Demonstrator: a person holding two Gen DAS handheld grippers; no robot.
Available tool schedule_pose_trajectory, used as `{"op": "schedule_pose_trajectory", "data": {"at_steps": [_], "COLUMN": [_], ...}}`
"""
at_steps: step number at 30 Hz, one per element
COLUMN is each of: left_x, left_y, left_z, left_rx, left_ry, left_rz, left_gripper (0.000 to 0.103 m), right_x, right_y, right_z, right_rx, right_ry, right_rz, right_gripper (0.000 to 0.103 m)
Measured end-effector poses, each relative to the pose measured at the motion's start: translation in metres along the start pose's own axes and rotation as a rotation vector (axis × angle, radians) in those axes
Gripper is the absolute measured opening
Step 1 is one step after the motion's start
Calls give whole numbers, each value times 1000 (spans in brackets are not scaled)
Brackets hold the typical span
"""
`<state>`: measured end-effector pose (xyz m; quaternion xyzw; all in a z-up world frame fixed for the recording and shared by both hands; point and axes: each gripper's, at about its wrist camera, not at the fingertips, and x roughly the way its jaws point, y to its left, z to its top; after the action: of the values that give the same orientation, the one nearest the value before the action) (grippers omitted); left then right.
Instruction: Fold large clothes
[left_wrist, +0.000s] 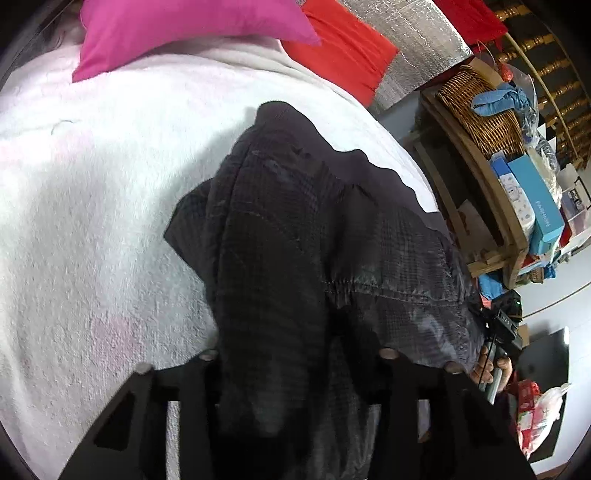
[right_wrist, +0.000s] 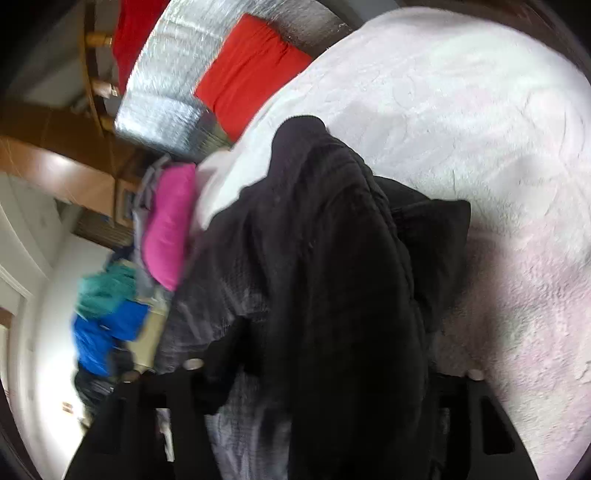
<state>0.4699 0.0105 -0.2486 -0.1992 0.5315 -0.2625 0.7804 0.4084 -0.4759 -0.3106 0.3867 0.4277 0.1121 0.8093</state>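
**Both grippers bunched into the dark garment at the near edge of the bed**

My left gripper (left_wrist: 295, 369) has its jaws partway closed with a thick fold of the dark checked garment (left_wrist: 314, 240) filling the gap between them. The cloth rises straight out of the jaws, so I judge it gripped, though the pads themselves are buried under fabric and I cannot see the contact. My right gripper (right_wrist: 332, 373) looks much the same: jaws about half open, a heavy black roll of the same garment (right_wrist: 332, 258) packed between them. That view is blurred, so I read it as a hold rather than see it as one.

I judge that I have the two ends of one edge, probably the gathered, elasticated hem showing across the left view, so the piece can be lifted and laid over itself. The garment lies heaped on the pale fleece blanket (left_wrist: 92, 221) covering the bed, near its edge, crumpled rather than spread flat.

Further out, a pink cushion (left_wrist: 177, 33) and a red cushion (left_wrist: 343, 48) sit at the far side of the blanket, well apart from the garment. Beyond the bed edge stands a wooden shelf (left_wrist: 517, 251) carrying a wicker basket (left_wrist: 480, 110) and a blue box (left_wrist: 535, 203). The hand (left_wrist: 487, 369) on the right gripper's handle shows at the left view's edge.

Open blanket lies ahead for the fold; the shelf beside the bed limits swing that way.
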Motion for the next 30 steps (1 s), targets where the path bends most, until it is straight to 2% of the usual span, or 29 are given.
{"op": "schedule_pose_trajectory", "data": {"at_steps": [2, 4, 7, 11, 14, 16, 18, 21, 22, 23, 26, 28, 30], "left_x": [-1, -6, -17, -39, -46, -36, -20, -2, -1, 0, 3, 2, -3], "left_y": [3, 3, -6, -17, -20, -11, 7, 23, 23, 21, 21, 24, 30], "left_z": [3, 4, 8, 17, 18, 22, 23, 24, 24, 24, 24, 25, 22], "left_rx": [-16, -6, 14, 14, 30, 3, -66, -115, -108, -97, -120, -160, -179], "left_ry": [-16, -43, -101, -214, -275, -248, -184, -107, -104, -100, -81, -75, -81], "left_rz": [-1, 7, 10, -29, -19, 35, 54, 62, 72, 90, 123, 128, 136], "left_gripper": [32, 28, 22, 21, 21, 21, 21, 26, 27, 33, 45, 51, 58], "right_x": [2, 0, -8, -22, -28, -20, -9, -4, -3, -3, -4, -11, -21], "right_y": [3, 11, 32, 57, 68, 64, 45, 15, 11, 11, 5, -1, -7], "right_z": [0, 1, 6, 10, 13, 16, 20, 25, 25, 24, 21, 19, 15], "right_rx": [-5, -34, -78, -127, -157, -142, -78, 34, 48, 47, 99, 141, 169], "right_ry": [-2, -29, -84, -176, -229, -226, -203, -168, -156, -149, -127, -121, -135], "right_rz": [-31, -49, -36, -39, -26, -37, -78, -43, -31, -38, -46, -66, -74], "right_gripper": [52, 44, 34, 32, 31, 31, 31, 32, 33, 34, 49, 67, 71]}}
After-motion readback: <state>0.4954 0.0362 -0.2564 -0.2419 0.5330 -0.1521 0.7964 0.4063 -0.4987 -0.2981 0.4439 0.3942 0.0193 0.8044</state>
